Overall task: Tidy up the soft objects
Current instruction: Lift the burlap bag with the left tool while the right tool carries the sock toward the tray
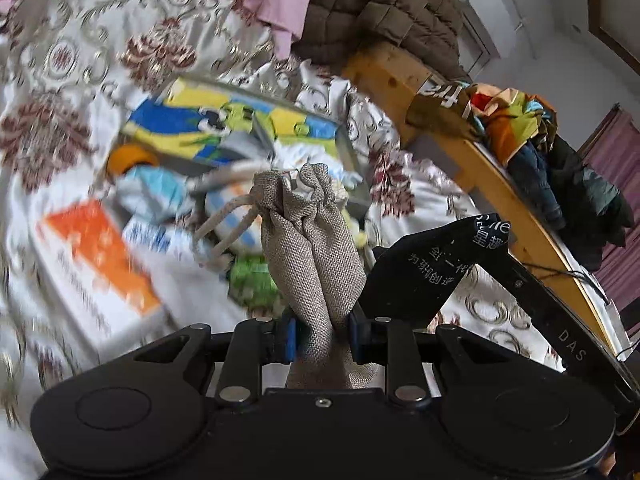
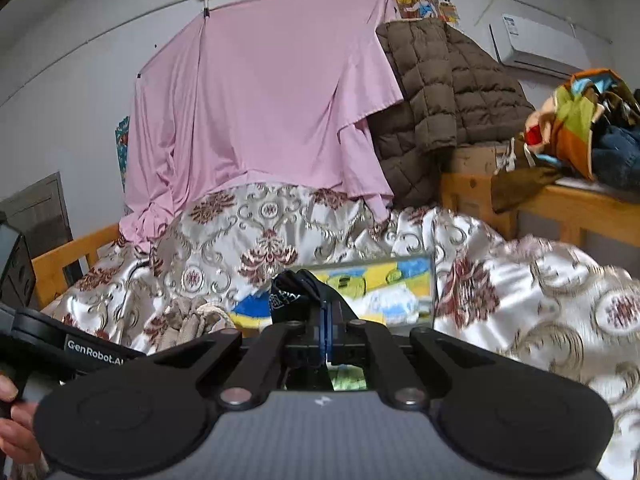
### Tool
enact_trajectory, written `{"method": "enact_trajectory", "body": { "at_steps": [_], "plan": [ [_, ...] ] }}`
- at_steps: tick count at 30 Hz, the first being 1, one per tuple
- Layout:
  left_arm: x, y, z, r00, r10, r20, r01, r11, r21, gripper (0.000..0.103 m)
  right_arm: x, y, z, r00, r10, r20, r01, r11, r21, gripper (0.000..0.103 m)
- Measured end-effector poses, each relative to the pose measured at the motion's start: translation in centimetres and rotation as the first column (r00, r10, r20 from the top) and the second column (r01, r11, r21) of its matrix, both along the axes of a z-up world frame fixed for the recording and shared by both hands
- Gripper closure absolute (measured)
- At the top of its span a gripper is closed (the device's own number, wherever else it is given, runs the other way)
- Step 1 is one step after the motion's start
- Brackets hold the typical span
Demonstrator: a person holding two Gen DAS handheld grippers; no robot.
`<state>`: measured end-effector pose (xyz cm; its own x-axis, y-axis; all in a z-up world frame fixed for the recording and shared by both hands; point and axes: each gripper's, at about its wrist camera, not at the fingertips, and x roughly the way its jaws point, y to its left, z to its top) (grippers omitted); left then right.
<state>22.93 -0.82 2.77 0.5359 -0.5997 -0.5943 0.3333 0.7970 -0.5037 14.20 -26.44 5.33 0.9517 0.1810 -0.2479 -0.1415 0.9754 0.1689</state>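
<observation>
My left gripper [image 1: 322, 338] clenches a burlap pouch [image 1: 308, 240] above the bed's middle, my right gripper [image 2: 326, 336] pinches black cloth [image 2: 294, 294]; the pouch's loose drawstring [image 1: 224, 228] could snag the clutter below.

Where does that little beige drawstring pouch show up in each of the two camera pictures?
Left wrist view: beige drawstring pouch stands at centre, pinched by the left gripper.
Right wrist view: lower left, beside the other gripper.
Shared landmark: brown quilted jacket.
</observation>
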Motion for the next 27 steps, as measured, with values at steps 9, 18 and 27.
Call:
{"method": "enact_trajectory", "body": {
  "at_steps": [9,18,27],
  "plan": [
    [9.1,-1.5,4.2,0.995,0.000,0.095,-0.001,1.000,0.005,0.077,11.0,-1.9,2.7,0.999,0.033,0.006,-0.033,0.999,0.025,0.102],
    [23.1,-4.0,2.5,0.987,0.083,0.139,-0.079,0.996,-0.037,0.077,24.9,-3.5,0.1,0.999,0.015,-0.043,-0.012,0.998,0.069,0.102],
    [31.9,-7.1,-2.7,0.995,0.079,0.053,-0.081,0.996,0.028,0.076,32.6,-4.3,-3.9,0.985,0.002,-0.173,0.008,0.998,0.058,0.102]
  ]
}}
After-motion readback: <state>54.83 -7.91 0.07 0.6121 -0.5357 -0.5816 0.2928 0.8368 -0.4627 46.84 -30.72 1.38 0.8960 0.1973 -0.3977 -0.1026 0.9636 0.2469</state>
